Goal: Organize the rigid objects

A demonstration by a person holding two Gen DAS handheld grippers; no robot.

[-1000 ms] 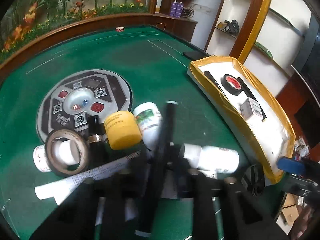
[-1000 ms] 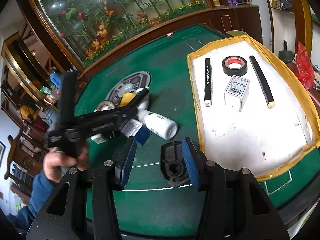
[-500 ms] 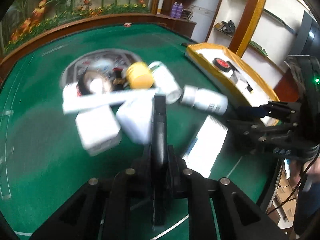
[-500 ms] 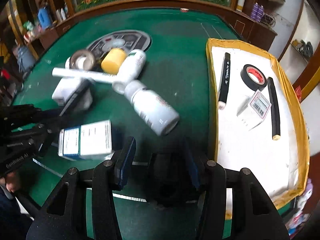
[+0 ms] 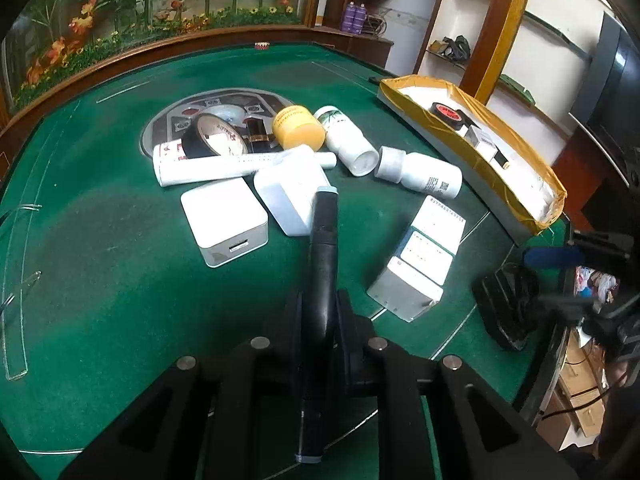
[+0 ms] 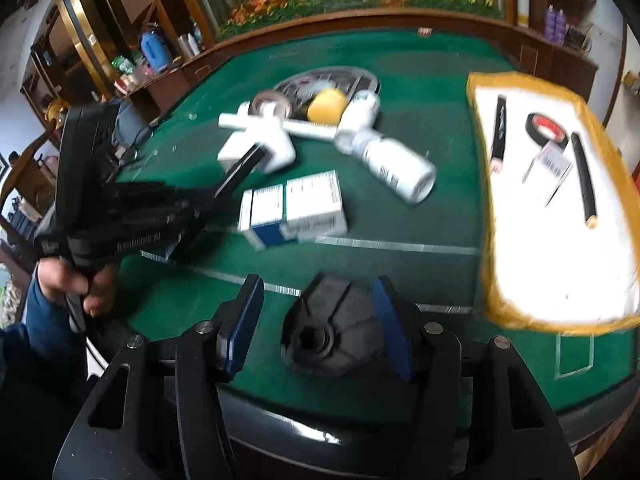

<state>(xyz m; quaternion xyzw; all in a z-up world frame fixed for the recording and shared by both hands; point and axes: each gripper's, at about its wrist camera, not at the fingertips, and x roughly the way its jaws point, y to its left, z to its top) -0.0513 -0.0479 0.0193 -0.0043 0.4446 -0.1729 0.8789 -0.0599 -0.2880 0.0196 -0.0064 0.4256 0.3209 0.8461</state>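
Observation:
My left gripper [image 5: 320, 320] is shut on a black marker [image 5: 323, 248] that sticks out forward above the green felt, short of the pile. In the right wrist view the left gripper [image 6: 224, 184] comes in from the left with the marker. My right gripper [image 6: 317, 292] stands over a black round plastic piece [image 6: 336, 328] near the table's front edge. Its jaws are opening; the piece lies between them, and the left blue pad [image 6: 240, 320] is clear of it. The yellow-taped white tray [image 6: 482, 184] lies to the right.
The pile holds white bottles [image 5: 420, 174], a yellow-capped jar [image 5: 298, 128], a tape roll [image 5: 214, 136], a white tube [image 5: 224, 166], white chargers [image 5: 224, 224] and a blue-white box [image 6: 296, 208]. The tray holds a marker [image 6: 498, 136], a tape roll [image 6: 546, 128], a barcoded box and a black stick.
The left gripper drew back from the pile with the marker, then held still. The right gripper's jaws widened around the black piece, and its view rolled and swung left.

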